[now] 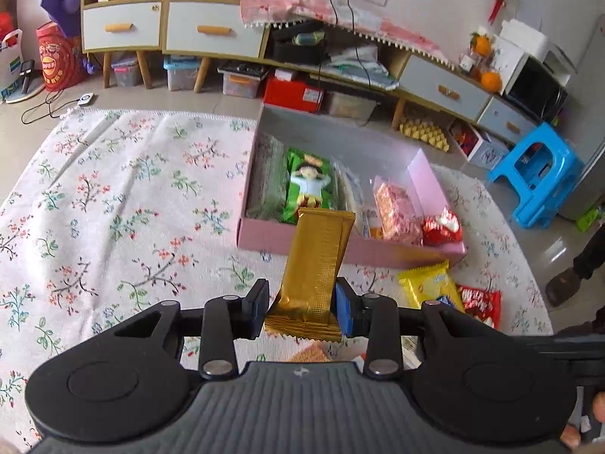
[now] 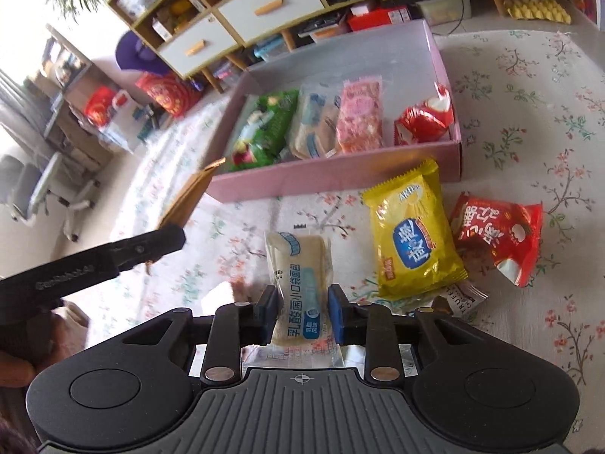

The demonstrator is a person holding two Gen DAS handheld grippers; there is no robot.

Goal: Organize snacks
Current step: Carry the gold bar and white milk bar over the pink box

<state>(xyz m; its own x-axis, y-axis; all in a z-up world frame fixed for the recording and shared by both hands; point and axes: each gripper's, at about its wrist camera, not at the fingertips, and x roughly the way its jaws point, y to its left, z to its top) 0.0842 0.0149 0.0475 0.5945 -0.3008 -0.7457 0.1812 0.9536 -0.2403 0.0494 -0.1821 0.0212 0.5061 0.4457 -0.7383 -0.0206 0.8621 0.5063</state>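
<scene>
My left gripper (image 1: 301, 304) is shut on a gold snack bar (image 1: 315, 268), held upright in front of the pink box (image 1: 302, 240). My right gripper (image 2: 301, 308) is shut on a pale bread packet with blue print (image 2: 300, 283), lifted a little off the floral rug. The pink box (image 2: 332, 176) holds a green packet (image 2: 264, 128), a pale bread packet (image 2: 315, 125), a pink packet (image 2: 359, 115) and a red wrapped snack (image 2: 425, 117). In the right wrist view the left gripper's arm (image 2: 113, 257) reaches in from the left with the gold bar (image 2: 189, 193).
A yellow packet (image 2: 412, 230) and a red packet (image 2: 499, 234) lie on the floral rug (image 2: 529, 113) right of my right gripper. Low cabinets with drawers (image 1: 211, 34) line the far wall. A blue stool (image 1: 537, 174) stands at the right. A person's shoe (image 1: 563, 285) shows at the rug's right edge.
</scene>
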